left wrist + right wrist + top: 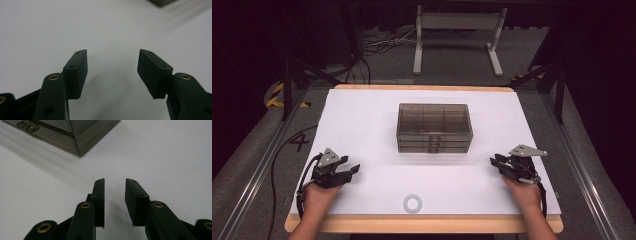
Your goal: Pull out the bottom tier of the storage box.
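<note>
Both claws sit empty with jaws apart: left claw (348, 167), right claw (497, 161). I see the drawer box (434, 128) mid-surface (362, 115), well apart from each. Its small handles (435, 142) could slip my grip, and tugging might drag the whole box.

A matt, smooth white sheet is seen laid over the tabletop (362, 115); pale wood is shown at its bare edge; the drawer box (434, 127) is made of smoky, see-through plastic with a glossy finish; the left tool (112, 72) is built of dark matt plastic, its pads (152, 72) finely textured, with brass-coloured metal rivets; the right tool (114, 200) is finished alike; a grey metal-looking plate is carried on top of each.
</note>
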Action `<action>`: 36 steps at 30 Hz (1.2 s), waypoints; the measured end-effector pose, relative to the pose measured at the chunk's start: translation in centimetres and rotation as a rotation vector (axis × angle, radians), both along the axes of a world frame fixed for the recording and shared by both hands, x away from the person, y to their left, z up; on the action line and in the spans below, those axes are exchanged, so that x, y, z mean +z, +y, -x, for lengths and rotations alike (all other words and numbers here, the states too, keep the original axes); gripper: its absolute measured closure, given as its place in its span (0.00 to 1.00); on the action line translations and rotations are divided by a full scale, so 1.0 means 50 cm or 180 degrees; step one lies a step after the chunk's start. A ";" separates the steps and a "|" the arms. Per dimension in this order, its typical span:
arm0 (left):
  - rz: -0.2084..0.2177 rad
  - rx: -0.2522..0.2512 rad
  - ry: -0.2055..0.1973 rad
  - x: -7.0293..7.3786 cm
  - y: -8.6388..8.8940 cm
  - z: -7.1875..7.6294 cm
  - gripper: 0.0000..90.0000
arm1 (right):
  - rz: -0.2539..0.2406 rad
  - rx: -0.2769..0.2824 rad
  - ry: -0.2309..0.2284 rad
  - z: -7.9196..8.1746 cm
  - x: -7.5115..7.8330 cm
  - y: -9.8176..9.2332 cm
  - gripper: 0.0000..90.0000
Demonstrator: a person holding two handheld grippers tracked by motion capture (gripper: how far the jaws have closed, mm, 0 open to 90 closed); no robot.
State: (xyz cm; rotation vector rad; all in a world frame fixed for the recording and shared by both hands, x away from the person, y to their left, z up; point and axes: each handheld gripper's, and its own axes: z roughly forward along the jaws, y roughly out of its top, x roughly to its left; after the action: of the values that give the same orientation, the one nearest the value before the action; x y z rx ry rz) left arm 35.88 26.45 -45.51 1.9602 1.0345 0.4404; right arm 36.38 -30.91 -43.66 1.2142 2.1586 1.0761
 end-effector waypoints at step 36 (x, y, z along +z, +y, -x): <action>-0.0126 -0.0060 -0.0024 -0.004 -0.021 0.006 0.42 | 0.0304 0.0765 -0.0215 0.043 0.045 0.165 0.75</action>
State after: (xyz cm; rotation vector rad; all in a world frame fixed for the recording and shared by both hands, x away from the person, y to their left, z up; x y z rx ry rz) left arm 35.60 25.38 -45.69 2.0001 1.0089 0.4607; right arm 34.22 -22.66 -41.39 0.8804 2.3172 1.0778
